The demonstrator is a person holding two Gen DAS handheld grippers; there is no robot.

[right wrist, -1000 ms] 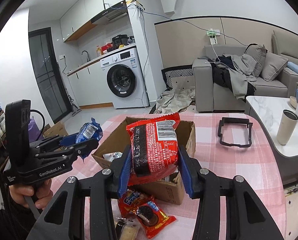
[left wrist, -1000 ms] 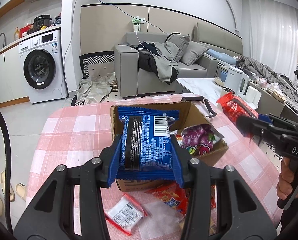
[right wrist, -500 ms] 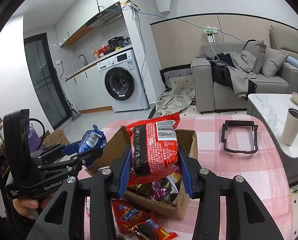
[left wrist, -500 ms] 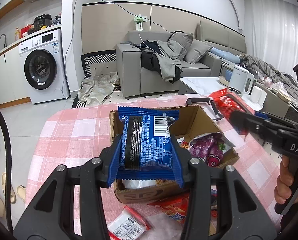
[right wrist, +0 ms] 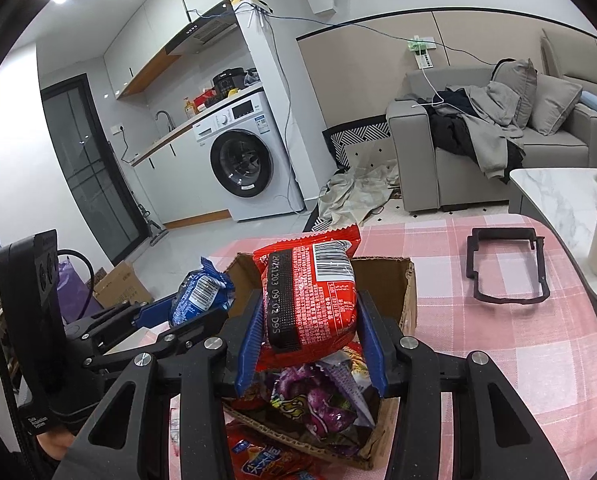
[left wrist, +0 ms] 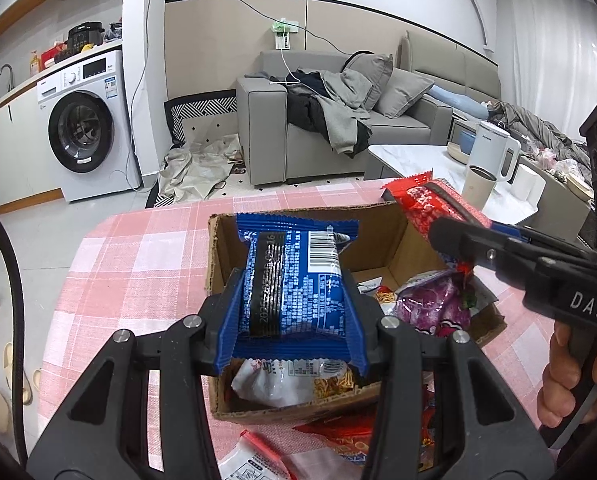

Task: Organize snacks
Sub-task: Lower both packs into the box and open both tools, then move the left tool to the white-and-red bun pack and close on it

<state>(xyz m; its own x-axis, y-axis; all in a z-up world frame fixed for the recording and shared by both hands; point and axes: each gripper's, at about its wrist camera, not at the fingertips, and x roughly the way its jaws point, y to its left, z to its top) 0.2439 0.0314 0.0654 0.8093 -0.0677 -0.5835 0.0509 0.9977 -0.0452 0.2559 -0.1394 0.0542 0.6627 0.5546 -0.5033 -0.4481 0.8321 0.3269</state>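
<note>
Looking along the left wrist view, the left gripper [left wrist: 290, 304] is pinching a blue snack packet [left wrist: 294, 280] between its blue pads, barcode side up, hanging over the near-left part of an open cardboard box [left wrist: 382, 248]. The box sits on a desk covered in a pink checked cloth [left wrist: 138, 256] and already holds a purple packet [left wrist: 434, 308] and a clear bag [left wrist: 274, 380] of yellowish snacks under the blue one. The right gripper [left wrist: 450, 236] reaches in from the right, clamped on a red snack packet [left wrist: 422, 196] above the box's far-right corner. More packets lie on the cloth in front of the box.

In the right wrist view, the right gripper [right wrist: 310, 328] squeezes the red snack packet [right wrist: 310, 300] from both sides, poised over the box's [right wrist: 406, 292] right half, directly above the purple packet [right wrist: 314, 396]. The left gripper [right wrist: 186, 316] with its blue packet [right wrist: 202, 292] is just beside it on the left. A black frame [right wrist: 506, 268] lies apart on the cloth.

The risk, as I judge it: both grippers crowd one small box, so they could knock together, or nudge the light cardboard and slide it across the cloth. The box looks fairly full, so a packet let go high might land on the pile, tip over the low wall and fall out. Squeezing harder could crush the contents.
</note>
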